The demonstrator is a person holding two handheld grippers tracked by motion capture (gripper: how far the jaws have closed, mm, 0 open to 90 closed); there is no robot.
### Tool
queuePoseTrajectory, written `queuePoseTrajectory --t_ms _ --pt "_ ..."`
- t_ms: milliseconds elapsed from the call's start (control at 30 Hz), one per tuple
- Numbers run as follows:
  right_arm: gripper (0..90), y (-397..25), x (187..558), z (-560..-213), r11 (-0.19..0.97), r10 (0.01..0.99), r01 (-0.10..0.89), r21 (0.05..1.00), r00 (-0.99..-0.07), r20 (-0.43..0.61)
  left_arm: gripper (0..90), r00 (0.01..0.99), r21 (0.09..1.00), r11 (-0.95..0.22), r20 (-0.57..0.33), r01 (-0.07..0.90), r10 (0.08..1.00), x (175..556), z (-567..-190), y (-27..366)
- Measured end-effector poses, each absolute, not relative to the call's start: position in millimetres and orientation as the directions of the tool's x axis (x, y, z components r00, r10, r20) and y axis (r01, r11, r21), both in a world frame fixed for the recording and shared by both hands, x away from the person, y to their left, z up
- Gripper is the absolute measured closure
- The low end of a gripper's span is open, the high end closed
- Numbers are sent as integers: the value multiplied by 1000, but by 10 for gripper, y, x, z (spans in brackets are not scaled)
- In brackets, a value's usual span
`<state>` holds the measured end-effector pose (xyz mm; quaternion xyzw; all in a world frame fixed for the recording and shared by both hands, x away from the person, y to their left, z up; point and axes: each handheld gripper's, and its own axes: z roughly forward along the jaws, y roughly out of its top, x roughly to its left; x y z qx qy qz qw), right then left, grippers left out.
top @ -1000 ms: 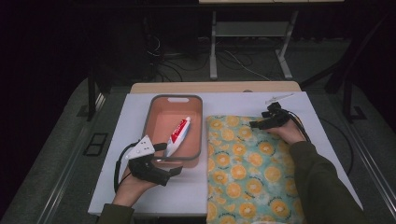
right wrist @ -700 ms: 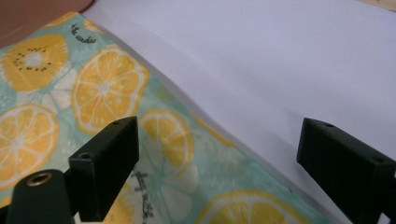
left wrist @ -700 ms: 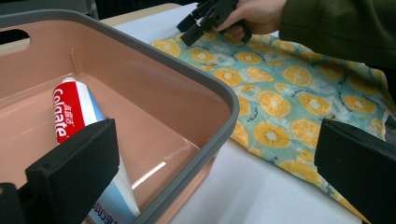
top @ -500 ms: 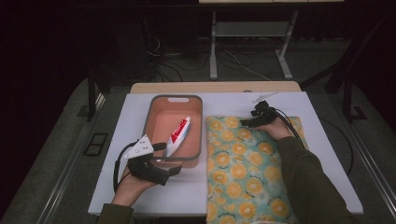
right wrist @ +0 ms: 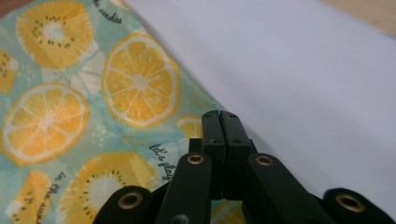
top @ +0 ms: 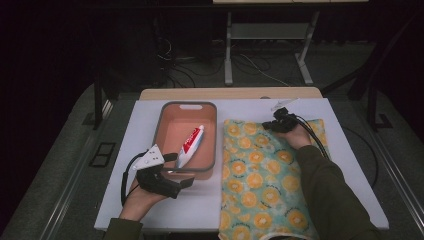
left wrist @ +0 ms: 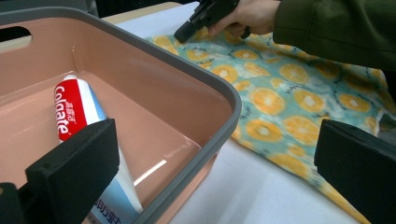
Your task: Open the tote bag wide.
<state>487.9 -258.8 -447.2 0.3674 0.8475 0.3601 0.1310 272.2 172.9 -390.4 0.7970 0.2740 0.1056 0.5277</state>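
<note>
the right gripper (top: pixel 270 124), held in the person's right hand (top: pixel 295 134), rests at the far edge of a fruit-print cloth (top: pixel 262 175), its jaws pressed together at the cloth's border; whether fabric is caught between them cannot be told. the cloth, teal with orange and kiwi slices, lies flat on the right half of the white table (top: pixel 345 150). the left gripper (top: pixel 175 175), held in the left hand (top: pixel 137 202), sits near the front edge of the table with jaws spread wide, pointing at the near corner of a pink basin with a grey rim (top: pixel 161 125). a colgate toothpaste tube (top: pixel 190 145) lies inside the basin.
</note>
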Motion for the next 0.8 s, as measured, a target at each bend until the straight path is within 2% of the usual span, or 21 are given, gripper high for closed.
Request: queuePoseTrajectory --t_ms 167,233,267,300,433,633,800 --pt "897 -2809 5036 -4390 437 829 586 682 -557 -53 0 824 899 -288 -125 329 552 2731 -3902 1740" --pt "888 -2928 5077 -4383 385 866 614 689 -499 -38 0 823 899 -287 -127 331 553 2734 -3904 1744" --pt "867 -2966 5081 -4384 365 878 625 690 -478 -32 0 823 899 -286 -127 331 554 2734 -3904 1744" --pt "809 -2992 5073 -4379 355 881 622 698 -472 -27 0 823 899 -287 -127 332 554 2733 -3905 1742" --pt "571 -3024 4999 -4320 314 873 610 727 -487 31 0 825 898 -290 -126 330 551 2720 -3905 1721" --pt "401 -3000 4770 -4205 301 832 597 744 -545 100 0 828 897 -296 -124 329 547 2717 -3906 1720" --pt "318 -2967 4514 -4110 301 802 596 744 -581 141 0 825 894 -297 -126 335 551 2723 -3920 1744"
